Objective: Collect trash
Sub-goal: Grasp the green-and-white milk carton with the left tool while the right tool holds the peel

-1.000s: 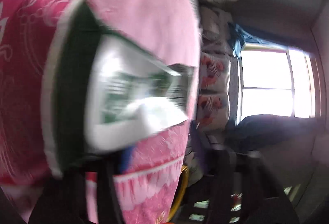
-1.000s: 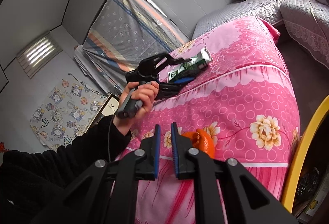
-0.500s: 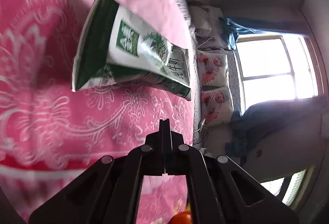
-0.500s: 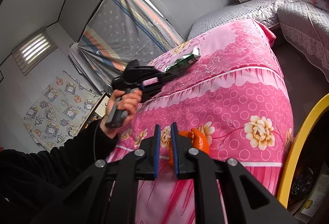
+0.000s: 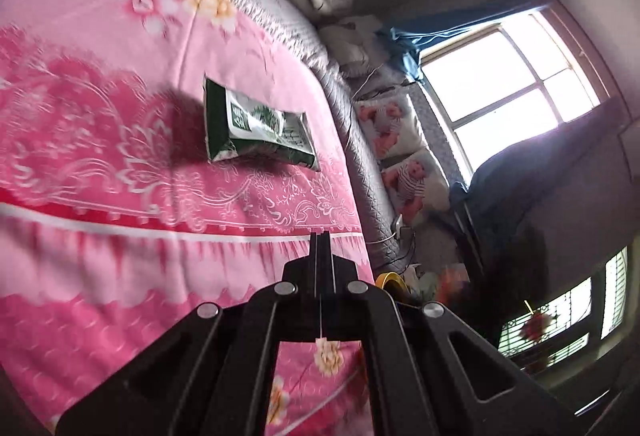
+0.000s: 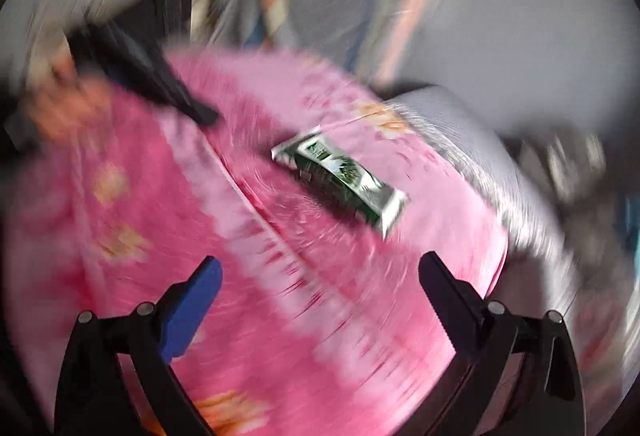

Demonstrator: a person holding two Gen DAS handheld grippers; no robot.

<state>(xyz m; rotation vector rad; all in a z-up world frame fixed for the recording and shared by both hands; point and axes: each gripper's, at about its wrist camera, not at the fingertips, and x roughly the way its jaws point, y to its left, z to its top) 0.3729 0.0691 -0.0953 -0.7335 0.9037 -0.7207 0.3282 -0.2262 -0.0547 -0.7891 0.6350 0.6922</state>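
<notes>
A green and white drink carton [image 5: 256, 128] lies flat on the pink flowered bedspread [image 5: 100, 164]. My left gripper [image 5: 320, 236] is shut and empty, pulled back from the carton toward the bed's edge. In the blurred right wrist view the carton [image 6: 340, 176] lies ahead of my right gripper [image 6: 320, 268], whose jaws stand wide open just short of it. My left gripper also shows there [image 6: 160, 84] at the upper left, apart from the carton.
A grey quilted bed [image 5: 352, 140] with pillows [image 5: 392, 124] runs beside the pink one. A yellow rim [image 5: 390, 278] shows on the floor past the bed's edge. A bright window [image 5: 512, 76] is at the right.
My left gripper let go of the carton, shut and drew back. My right gripper swung from the orange peel toward the carton and opened wide.
</notes>
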